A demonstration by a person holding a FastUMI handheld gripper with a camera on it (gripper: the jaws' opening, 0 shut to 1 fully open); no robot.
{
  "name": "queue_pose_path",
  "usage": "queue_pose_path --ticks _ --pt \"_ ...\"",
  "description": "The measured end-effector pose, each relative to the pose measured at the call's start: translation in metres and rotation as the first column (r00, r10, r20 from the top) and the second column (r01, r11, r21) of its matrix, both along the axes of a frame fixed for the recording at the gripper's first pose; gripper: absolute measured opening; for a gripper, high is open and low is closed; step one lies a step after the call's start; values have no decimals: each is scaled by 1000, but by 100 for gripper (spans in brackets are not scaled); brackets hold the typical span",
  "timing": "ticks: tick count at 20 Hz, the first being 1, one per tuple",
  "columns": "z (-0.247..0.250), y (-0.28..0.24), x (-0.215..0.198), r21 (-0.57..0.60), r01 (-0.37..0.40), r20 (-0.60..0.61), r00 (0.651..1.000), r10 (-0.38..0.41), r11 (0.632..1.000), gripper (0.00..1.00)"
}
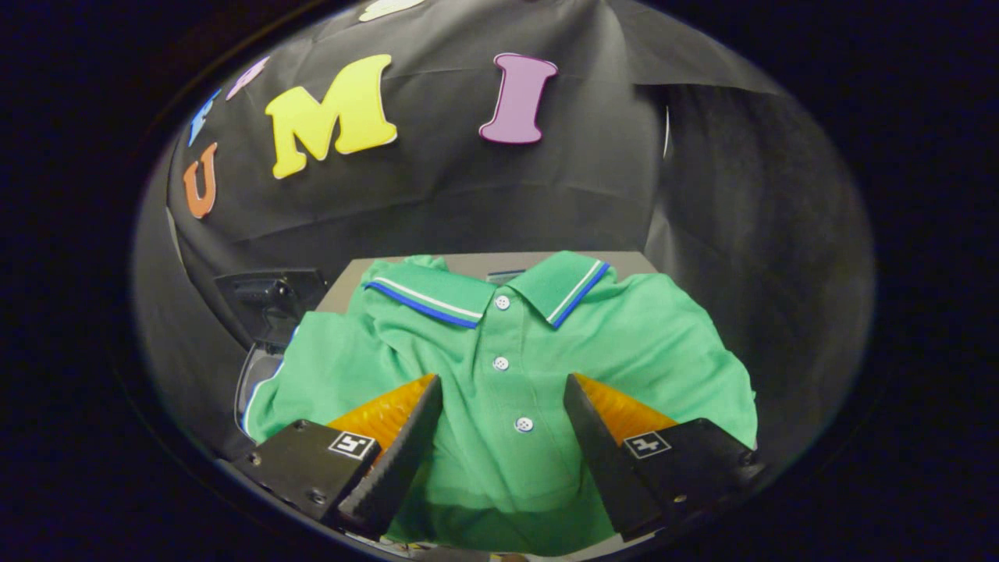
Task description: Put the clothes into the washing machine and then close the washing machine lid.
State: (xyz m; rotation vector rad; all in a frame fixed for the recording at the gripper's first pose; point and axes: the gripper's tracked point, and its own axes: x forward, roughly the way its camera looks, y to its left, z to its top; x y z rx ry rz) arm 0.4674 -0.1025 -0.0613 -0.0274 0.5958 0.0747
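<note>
**A:** Which step was in hand?

**B:** The first one, by my judgement: taking hold of the clothes. Starting from the left, a dark hinged part stood beside a pale curved rim. I took that for the washing machine with its lid up, though too little of it showed to be sure.

**A:** And the garment?

**B:** A green polo shirt lay spread on a grey surface, just right of that rim, its left sleeve hanging over the edge toward it. The collar, trimmed in blue and white, was beyond the fingers, and the buttoned placket ran straight down between them.

**A:** The claw?

**B:** The gripper was released, its jaws standing wide apart on either side of the placket. The left finger and the right finger were low over the cloth, but neither pressed it that I could tell.

**A:** So what did the next move call for?

**B:** Pressing down, closing on a fold near the buttons, then lifting the shirt leftward to the opening. Loose fabric could trail or snag on the rim.

**A:** Any writing?

**B:** No brand on the shirt. Each finger carried a small square black-and-white marker, a pattern and not words.
</note>
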Motion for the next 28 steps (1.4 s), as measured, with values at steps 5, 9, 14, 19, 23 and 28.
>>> queue_pose_path --ticks 5,9,14,19,23,28 --pt "4 19 -1 21 -64 -22 998 64 998 41" --pt "7 18 0 13 -42 -47 998 43 999 6" --pt "52 19 -4 55 -23 33 999 21 998 6" --pt "131 39 -13 146 -71 147 988 49 987 6" --pt "174 59 -23 127 -129 227 969 98 983 5" --pt "191 107 -40 106 -222 257 948 189 969 6"
